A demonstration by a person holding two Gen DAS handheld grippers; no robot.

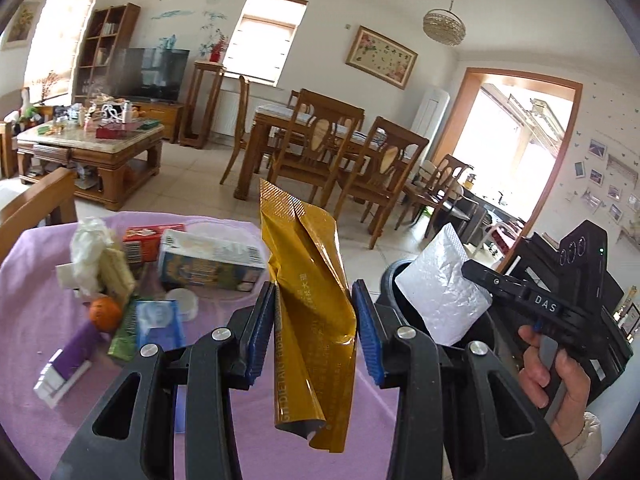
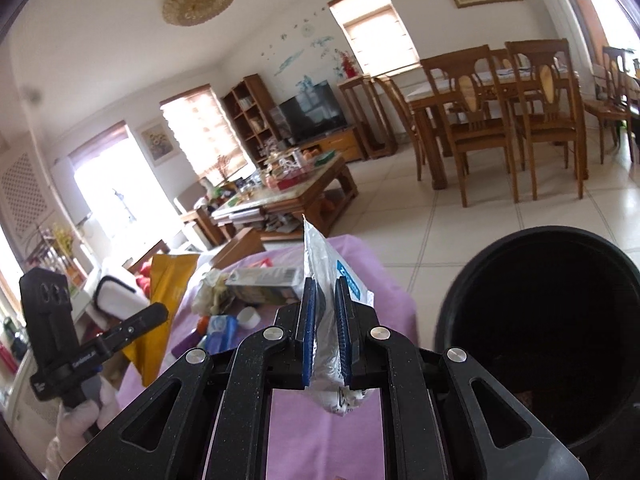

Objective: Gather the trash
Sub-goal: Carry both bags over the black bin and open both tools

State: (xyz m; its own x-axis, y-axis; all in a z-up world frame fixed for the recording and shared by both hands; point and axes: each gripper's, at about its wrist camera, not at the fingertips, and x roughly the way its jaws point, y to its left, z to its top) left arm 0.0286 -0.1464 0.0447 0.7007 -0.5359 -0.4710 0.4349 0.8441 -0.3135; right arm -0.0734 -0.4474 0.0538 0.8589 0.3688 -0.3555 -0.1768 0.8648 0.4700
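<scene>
The left gripper (image 1: pixel 314 336) has its jaws closed on a long gold wrapper (image 1: pixel 310 312), which stands upright between the blue pads (image 1: pixel 258 336) and hangs down below them; its lower end is crumpled and the printed letters on it are only partly readable. The right gripper (image 2: pixel 326 340) has its jaws closed on a silver pouch (image 2: pixel 320 276) with a blue label, and the bottom of this pouch is hidden between the black finger arms. In the left wrist view the same silver pouch (image 1: pixel 440 288) is seen above the black trash bin (image 1: pixel 390 280), but the bin is mostly covered there by the pouch and by the left gripper. In the right wrist view the trash bin (image 2: pixel 536 316) is open and just beside the table; its inside is dark and I cannot tell what is in it. More trash lies on the purple tablecloth (image 1: pixel 36 280): a crumpled tissue (image 1: pixel 90 248), a milk carton (image 1: pixel 210 260), a red box (image 1: pixel 150 240), an orange (image 1: pixel 105 313), a white lid (image 1: pixel 185 303) and a blue packet (image 1: pixel 160 320). A purple and white box (image 1: pixel 66 364) lies near the left edge. The person's right hand (image 1: pixel 556 372) is partly cut off by the picture edge.
</scene>
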